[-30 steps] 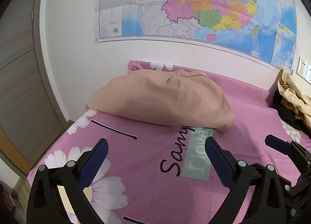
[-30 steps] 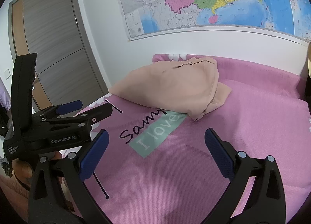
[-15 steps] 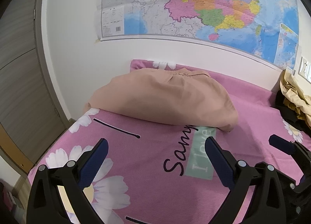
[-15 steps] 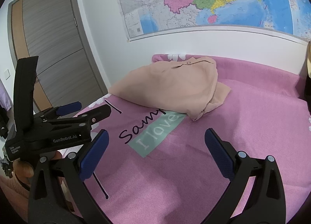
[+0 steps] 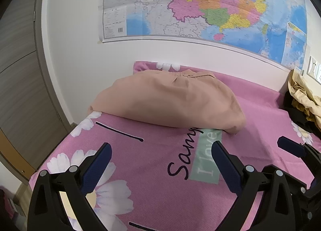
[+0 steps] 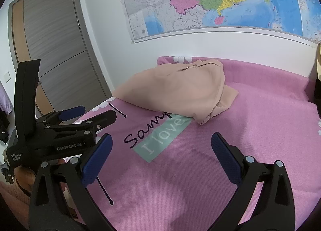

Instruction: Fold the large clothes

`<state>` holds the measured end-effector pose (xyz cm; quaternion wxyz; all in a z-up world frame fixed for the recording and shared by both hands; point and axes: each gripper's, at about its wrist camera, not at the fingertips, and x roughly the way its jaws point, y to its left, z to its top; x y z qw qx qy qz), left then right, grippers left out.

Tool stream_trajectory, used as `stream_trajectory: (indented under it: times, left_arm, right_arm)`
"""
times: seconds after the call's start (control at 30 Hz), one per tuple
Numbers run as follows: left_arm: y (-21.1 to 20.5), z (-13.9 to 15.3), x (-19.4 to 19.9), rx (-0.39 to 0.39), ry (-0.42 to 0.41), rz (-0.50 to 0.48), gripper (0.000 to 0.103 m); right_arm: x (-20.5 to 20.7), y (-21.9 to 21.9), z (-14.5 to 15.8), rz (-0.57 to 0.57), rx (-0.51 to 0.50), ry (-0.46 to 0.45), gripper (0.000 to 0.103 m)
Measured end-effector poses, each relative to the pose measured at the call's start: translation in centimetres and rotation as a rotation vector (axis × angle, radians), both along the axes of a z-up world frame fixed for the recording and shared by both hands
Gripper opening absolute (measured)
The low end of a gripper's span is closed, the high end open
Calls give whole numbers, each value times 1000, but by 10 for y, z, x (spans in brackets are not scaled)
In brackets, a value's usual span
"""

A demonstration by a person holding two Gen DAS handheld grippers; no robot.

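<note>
A folded peach-coloured garment (image 5: 166, 100) lies at the far left corner of the pink bed cover (image 5: 152, 162), against the wall. It also shows in the right wrist view (image 6: 176, 88), with a loose flap at its right end. My left gripper (image 5: 160, 150) is open and empty, held above the cover, short of the garment. My right gripper (image 6: 160, 146) is open and empty, also short of it. The left gripper (image 6: 80, 116) appears at the left of the right wrist view.
The cover carries daisy prints (image 5: 104, 193) and a green text patch (image 6: 162, 138). A heap of yellow and dark clothes (image 5: 303, 98) lies at the right. A map (image 5: 200, 4) hangs on the wall. A grey door (image 6: 52, 50) stands to the left.
Both grippers have drifted slightly, so the garment sits a little differently in view. Both stay open and empty. The garment has not moved.
</note>
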<state>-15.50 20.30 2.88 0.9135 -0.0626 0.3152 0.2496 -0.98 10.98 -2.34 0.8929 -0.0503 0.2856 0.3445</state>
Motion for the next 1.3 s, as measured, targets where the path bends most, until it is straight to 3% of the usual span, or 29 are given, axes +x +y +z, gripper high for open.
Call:
stream_trajectory:
  times: [1.3]
  left_arm:
    - [-6,-5,-1,-9,10,1,96]
  right_arm:
    - [-1,0,-2,2,2,9,97]
